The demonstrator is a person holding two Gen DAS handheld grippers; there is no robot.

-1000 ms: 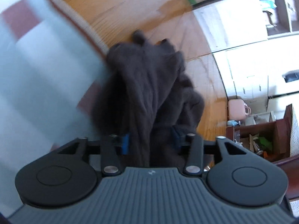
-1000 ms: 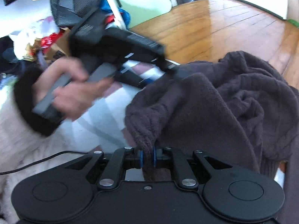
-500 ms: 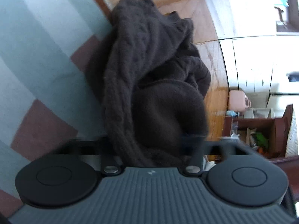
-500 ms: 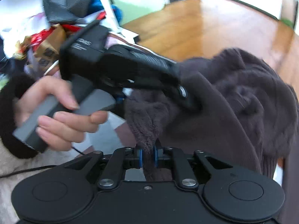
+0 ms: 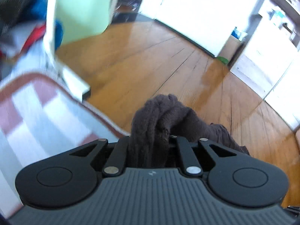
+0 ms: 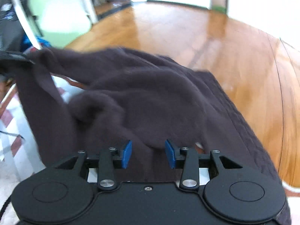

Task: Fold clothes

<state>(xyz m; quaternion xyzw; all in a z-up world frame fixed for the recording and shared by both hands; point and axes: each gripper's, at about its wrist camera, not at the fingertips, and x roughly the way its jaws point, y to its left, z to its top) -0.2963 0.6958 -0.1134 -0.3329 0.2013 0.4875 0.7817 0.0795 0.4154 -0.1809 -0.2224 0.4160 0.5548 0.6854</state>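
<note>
A dark brown knit sweater (image 6: 150, 97) hangs stretched across the right wrist view, over the striped rug (image 6: 11, 116). My left gripper (image 5: 150, 146) is shut on a bunched fold of the sweater (image 5: 159, 116), which covers its fingertips. It shows at the far left of the right wrist view (image 6: 16, 60), holding the sweater's upper corner up. My right gripper (image 6: 148, 153) is open, its blue pads (image 6: 126, 153) apart, with the sweater draped just in front of and between them.
A wooden floor (image 5: 168, 60) spreads beyond the rug (image 5: 37, 112). A white frame leg (image 5: 50, 37) and a pale green panel (image 5: 84, 9) stand at the left, with clutter behind. White cabinets (image 5: 271, 56) stand at the right.
My right gripper has opened and let go of the sweater. My left gripper has closed on the sweater and swung up and left, pulling the sweater out wide.
</note>
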